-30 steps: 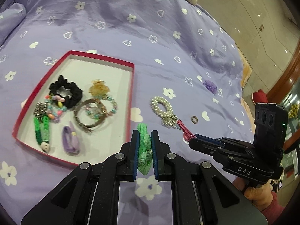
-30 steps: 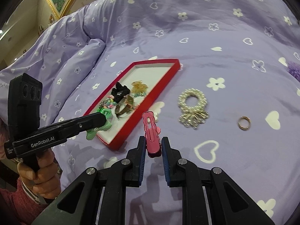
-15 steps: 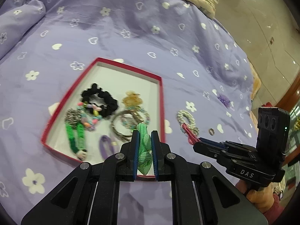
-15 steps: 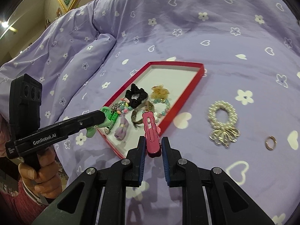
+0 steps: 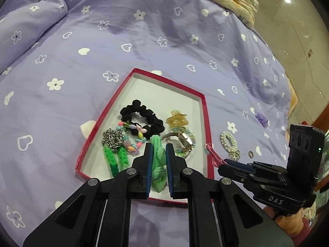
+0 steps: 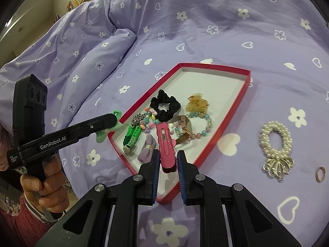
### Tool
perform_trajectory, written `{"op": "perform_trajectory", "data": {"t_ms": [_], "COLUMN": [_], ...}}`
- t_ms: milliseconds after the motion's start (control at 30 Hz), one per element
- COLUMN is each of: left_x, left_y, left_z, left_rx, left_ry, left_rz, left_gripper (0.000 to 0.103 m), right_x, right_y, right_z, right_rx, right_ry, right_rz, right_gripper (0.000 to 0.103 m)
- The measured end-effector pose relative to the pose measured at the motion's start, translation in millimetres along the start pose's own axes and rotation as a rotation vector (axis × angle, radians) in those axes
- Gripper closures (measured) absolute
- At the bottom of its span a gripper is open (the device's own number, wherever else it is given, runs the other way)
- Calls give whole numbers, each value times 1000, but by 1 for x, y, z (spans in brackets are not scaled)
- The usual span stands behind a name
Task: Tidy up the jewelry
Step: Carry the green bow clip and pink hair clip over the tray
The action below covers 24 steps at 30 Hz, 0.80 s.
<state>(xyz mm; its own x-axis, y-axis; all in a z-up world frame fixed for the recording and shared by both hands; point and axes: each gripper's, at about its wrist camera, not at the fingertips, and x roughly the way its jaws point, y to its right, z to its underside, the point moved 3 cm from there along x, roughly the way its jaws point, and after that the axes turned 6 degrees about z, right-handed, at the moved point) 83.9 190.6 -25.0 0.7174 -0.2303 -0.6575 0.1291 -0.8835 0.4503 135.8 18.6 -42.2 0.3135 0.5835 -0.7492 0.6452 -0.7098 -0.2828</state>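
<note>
The left gripper point(image 5: 157, 158) has its jaws clamped on a green mesh hair tie point(image 5: 158, 164), pinched between the blue pads and poking out above the tips, hanging over the near end of the red tray point(image 5: 206, 121) that sits on the purple bedspread point(image 5: 144, 41). Over on the other side, the right gripper point(image 6: 167, 164) has its jaws closed on the base of a pink hair clip point(image 6: 164, 142), the clip sticking straight out forward over the tray's near corner. Inside the tray there's a black scrunchie point(image 6: 164, 106) toward the middle, an amber claw clip point(image 6: 197, 103) just beside it, a beaded bracelet point(image 6: 202, 123) lying in front of the claw clip, a green braided band point(image 6: 131, 136) at the left edge, and a small purple tie point(image 6: 147, 148) right in front of the pink clip. Outside the tray, off to the right on the bedspread, lies a pearl hair tie point(image 6: 275, 140) with a silver bow, and just beyond it a thin ring point(image 6: 320, 174), both well apart from either pair of jaws. In the right wrist view the left gripper reaches in from the left, its green tie showing at the tray's rim.
</note>
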Motion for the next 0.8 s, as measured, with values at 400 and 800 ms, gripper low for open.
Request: {"op": "perform_trajectory", "data": {"t_ms": [400,800], "left_x": [20,47], "left_y": [-21,-46], "left_z": [-5,2], "left_rx": [-10,-36], "left_ry": [-30,-89], "left_rz": [-44,-75], "left_gripper": [92,92], "right_x": [35,63], "right_y": [-12,-18], "right_z": [-5,2], "right_rx": [-27,-65], "right_ry": [-61,-137], "right_rz": [5,21], "right_gripper": [86,86]}}
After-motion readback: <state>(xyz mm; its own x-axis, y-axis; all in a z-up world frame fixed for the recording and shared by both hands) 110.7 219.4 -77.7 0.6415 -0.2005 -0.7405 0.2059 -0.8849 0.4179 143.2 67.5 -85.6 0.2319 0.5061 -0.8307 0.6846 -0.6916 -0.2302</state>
